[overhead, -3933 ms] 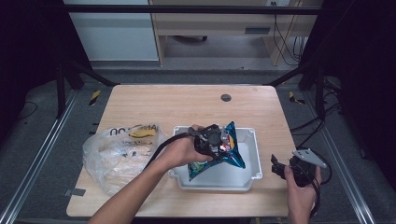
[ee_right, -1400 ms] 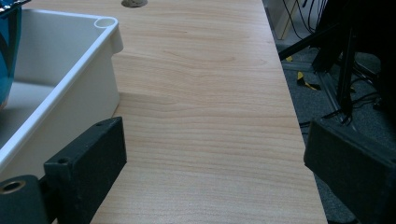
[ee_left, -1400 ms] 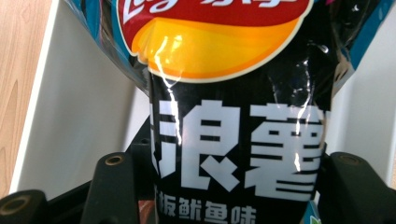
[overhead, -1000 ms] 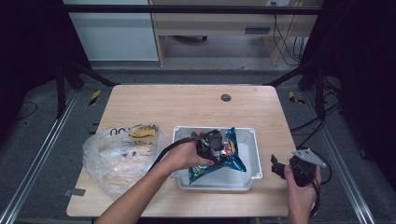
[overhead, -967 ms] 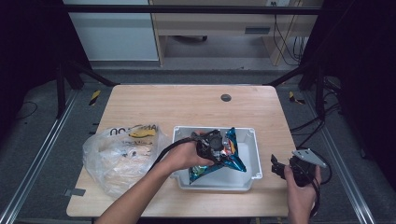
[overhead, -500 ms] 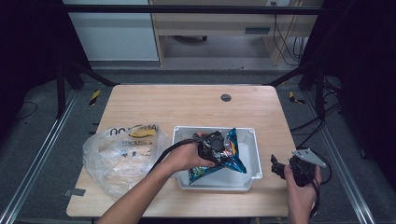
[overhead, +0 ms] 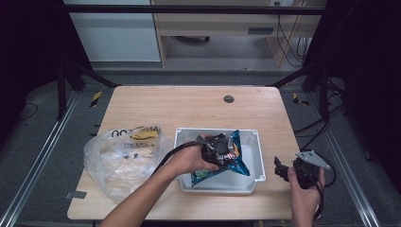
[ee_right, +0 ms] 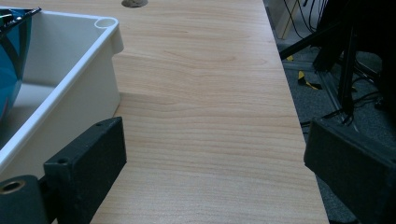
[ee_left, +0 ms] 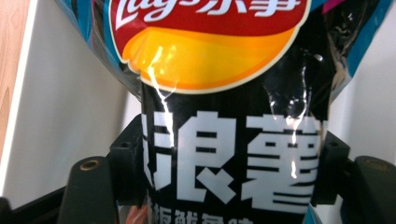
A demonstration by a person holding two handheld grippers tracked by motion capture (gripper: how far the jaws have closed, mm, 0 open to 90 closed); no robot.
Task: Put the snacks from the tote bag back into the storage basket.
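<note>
The chip bag (overhead: 222, 158) lies in the white bin (overhead: 257, 163), and this looks like the release step. The left hand-held gripper (overhead: 222, 147) has just been opening its jaws; the bag sits between them, seemingly no longer pinched. The right hand-held gripper (overhead: 280, 169) waits open beside the bin, over the worktop (overhead: 189, 106). Next, lift the left one clear without dragging the bag.

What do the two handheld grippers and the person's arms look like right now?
Both grippers are black with blocky two-jaw fronts. The left gripper trails a black cable along a bare, sleeveless forearm. The right gripper carries a grey three-cornered plate on top and a black cable looping by the wrist. Its jaws show small round screw holes, with brass-coloured fittings at their bases.
</note>
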